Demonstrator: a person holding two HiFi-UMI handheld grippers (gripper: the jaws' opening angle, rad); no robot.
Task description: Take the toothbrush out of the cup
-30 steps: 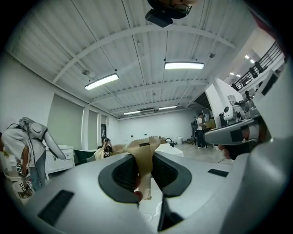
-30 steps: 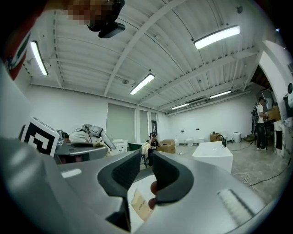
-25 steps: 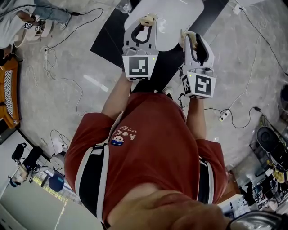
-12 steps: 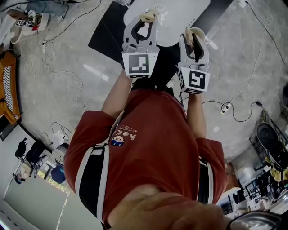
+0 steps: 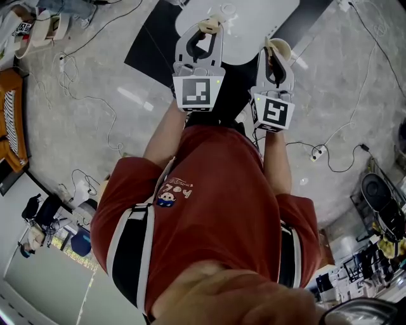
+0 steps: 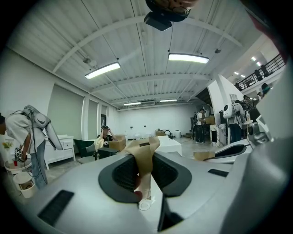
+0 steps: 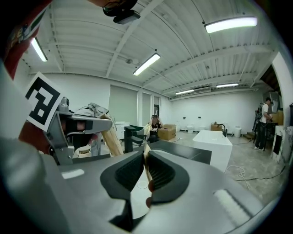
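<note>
No cup or toothbrush shows clearly in any view. In the head view my left gripper (image 5: pixel 209 25) and right gripper (image 5: pixel 278 46) are held side by side at the near edge of a white table (image 5: pixel 254 22). In the left gripper view the tan-taped tips of the left gripper (image 6: pixel 144 146) meet with nothing between them. The right gripper (image 7: pixel 146 157) has just been closing, and its dark pads now stand together on nothing. A small pale round thing (image 5: pixel 226 9) lies on the table beyond the left gripper; I cannot tell what it is.
A dark mat (image 5: pixel 152 47) runs under the table. Loose cables (image 5: pixel 82 95) and a power strip (image 5: pixel 315 154) lie on the grey floor. An orange frame (image 5: pixel 13 127) stands at the far left. People and white furniture fill the hall ahead.
Both grippers have shifted toward the table and sunk a little. The right gripper's jaws, wide apart earlier, have come together.
</note>
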